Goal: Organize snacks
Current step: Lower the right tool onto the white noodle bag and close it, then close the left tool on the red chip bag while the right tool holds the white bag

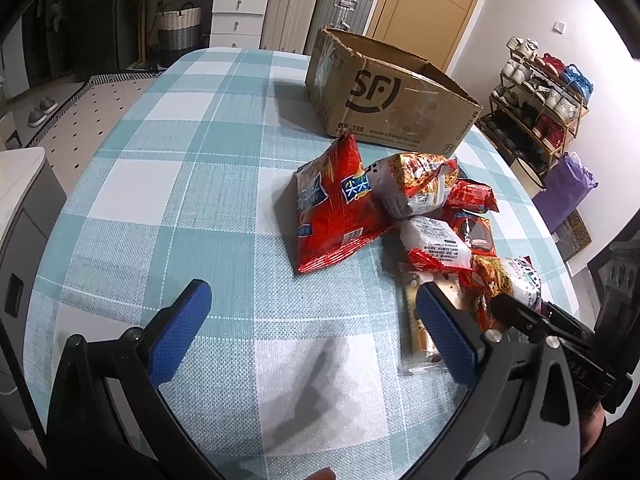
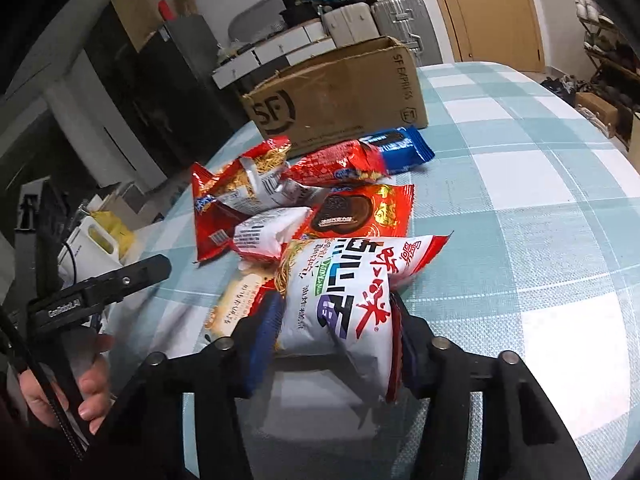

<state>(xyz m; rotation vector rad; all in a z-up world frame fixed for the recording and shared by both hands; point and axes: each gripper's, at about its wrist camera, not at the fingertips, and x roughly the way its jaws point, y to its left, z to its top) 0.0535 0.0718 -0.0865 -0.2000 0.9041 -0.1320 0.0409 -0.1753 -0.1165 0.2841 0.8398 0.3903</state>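
Note:
A pile of snack packets lies on the checked tablecloth in front of an open SF cardboard box (image 1: 384, 96), which also shows in the right wrist view (image 2: 340, 96). My right gripper (image 2: 336, 320) is shut on a white noodle snack bag (image 2: 340, 300) with red ends, at the near edge of the pile. That bag shows in the left wrist view (image 1: 516, 280). My left gripper (image 1: 312, 304) is open and empty, above bare cloth left of the pile. A big red chip bag (image 1: 336, 208) leans upright. A beige biscuit packet (image 1: 420, 332) lies by my left gripper's right finger.
A red cookie packet (image 2: 352, 212) and a blue cookie packet (image 2: 400, 148) lie in the pile near the box. The table (image 1: 160, 140) stretches left and far. A shoe rack (image 1: 536, 108) stands at the right, suitcases and drawers behind.

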